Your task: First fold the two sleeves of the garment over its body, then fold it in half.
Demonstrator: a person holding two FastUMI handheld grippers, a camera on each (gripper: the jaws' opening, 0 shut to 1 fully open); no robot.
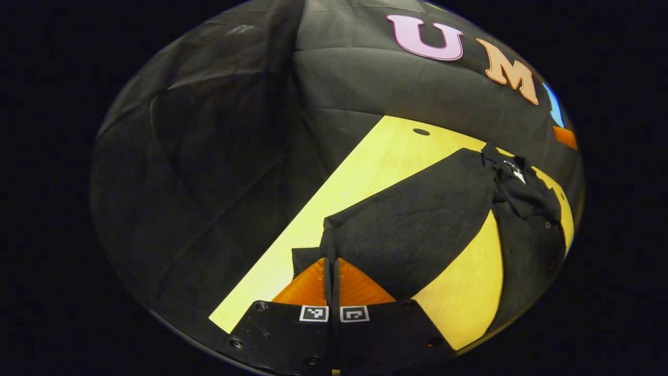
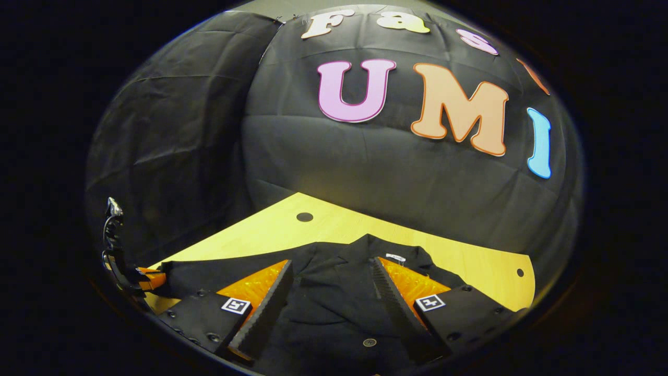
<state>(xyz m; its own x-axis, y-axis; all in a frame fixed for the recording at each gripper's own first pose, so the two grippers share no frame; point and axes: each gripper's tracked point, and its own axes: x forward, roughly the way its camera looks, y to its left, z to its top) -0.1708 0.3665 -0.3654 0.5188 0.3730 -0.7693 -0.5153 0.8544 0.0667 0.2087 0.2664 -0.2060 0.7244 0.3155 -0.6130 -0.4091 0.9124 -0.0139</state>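
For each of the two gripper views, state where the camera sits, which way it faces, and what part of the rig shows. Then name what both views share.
Left gripper view: rides the left gripper, fingers shut on a sleeve end, looking along it toward the collar.
Right gripper view: rides the right gripper, fingers apart over the garment's buttoned body, facing the wall; the left gripper shows far left.
Shared: black garment, wooden table.

The white neck label (image 2: 395, 257) on the garment (image 2: 334, 308) is too small to read.

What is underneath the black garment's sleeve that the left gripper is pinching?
The yellow wooden table lies under the sleeve held by the left gripper. Whatever the cloth covers beyond that stays hidden.
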